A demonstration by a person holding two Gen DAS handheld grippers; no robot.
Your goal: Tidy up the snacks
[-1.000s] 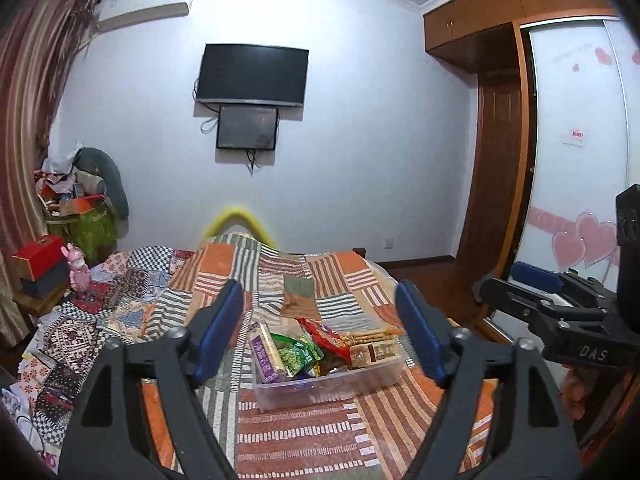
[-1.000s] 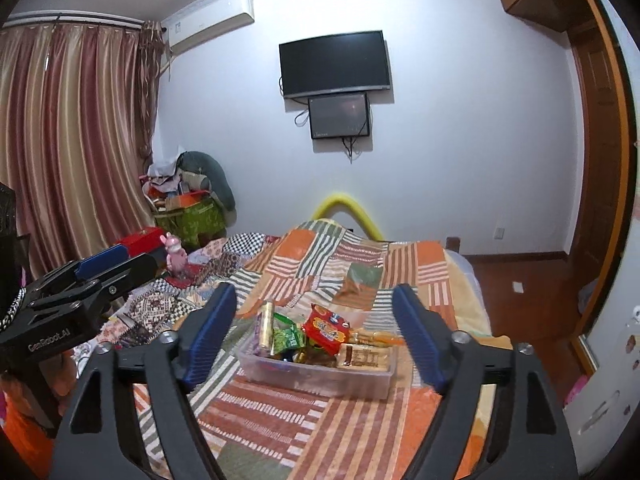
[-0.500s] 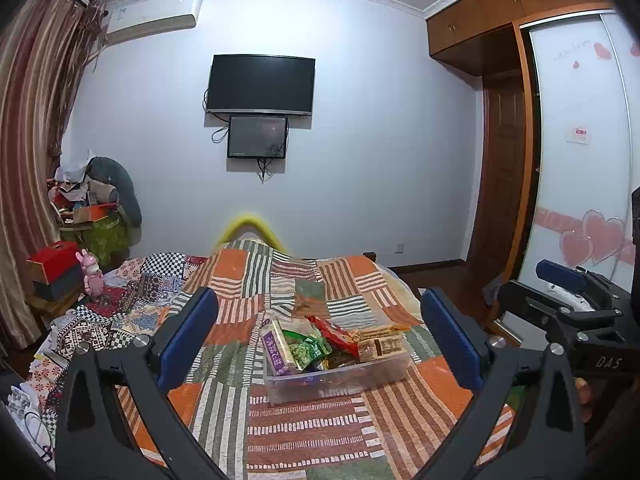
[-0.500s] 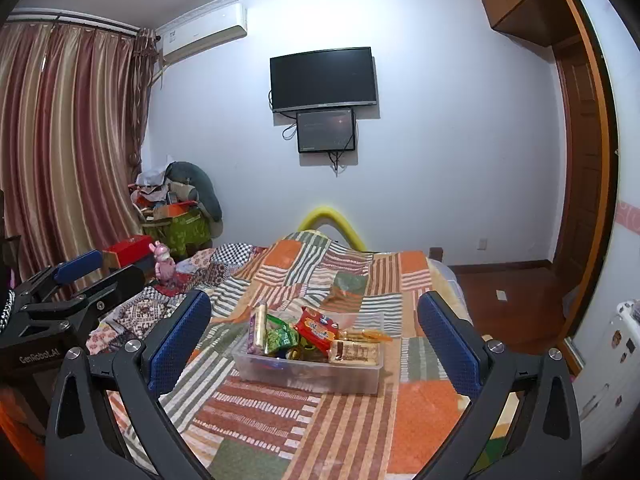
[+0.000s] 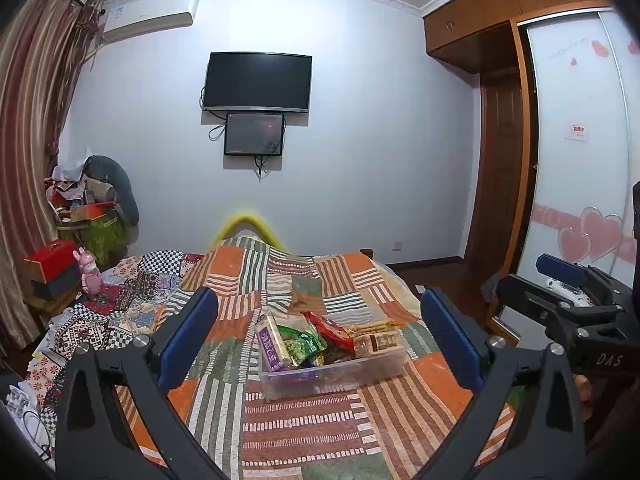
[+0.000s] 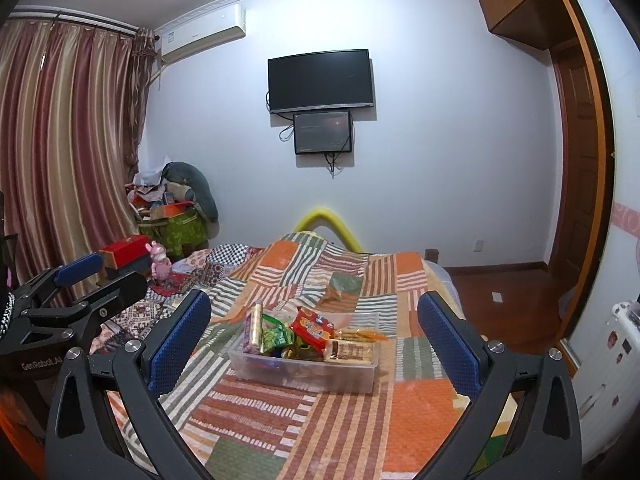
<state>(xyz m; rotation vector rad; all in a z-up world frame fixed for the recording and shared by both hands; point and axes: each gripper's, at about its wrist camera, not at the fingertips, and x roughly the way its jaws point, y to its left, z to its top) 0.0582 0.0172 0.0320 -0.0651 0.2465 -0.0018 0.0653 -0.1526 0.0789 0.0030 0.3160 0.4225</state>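
Note:
A clear plastic bin (image 5: 332,376) (image 6: 304,372) sits on the patchwork bedspread (image 5: 304,432) (image 6: 352,420), packed with snack packets: a purple one (image 5: 269,345), a green one (image 5: 300,345) (image 6: 276,336), a red one (image 5: 330,330) (image 6: 312,328) and wafer packs (image 5: 378,342) (image 6: 350,350). My left gripper (image 5: 318,336) is open and empty, held back from the bin. My right gripper (image 6: 314,338) is open and empty, also short of the bin. Each gripper shows at the edge of the other's view.
The bed fills the foreground. A pink toy (image 5: 89,276) and a red box (image 5: 50,256) stand left of the bed, with a cluttered green box (image 6: 176,228) beyond. Wardrobe doors (image 5: 576,160) and wooden floor (image 6: 500,284) lie to the right. A TV (image 5: 258,82) hangs on the far wall.
Both grippers' jaws have opened wider and both have drawn back from the bin, which now looks smaller. The snacks in the bin have not moved.

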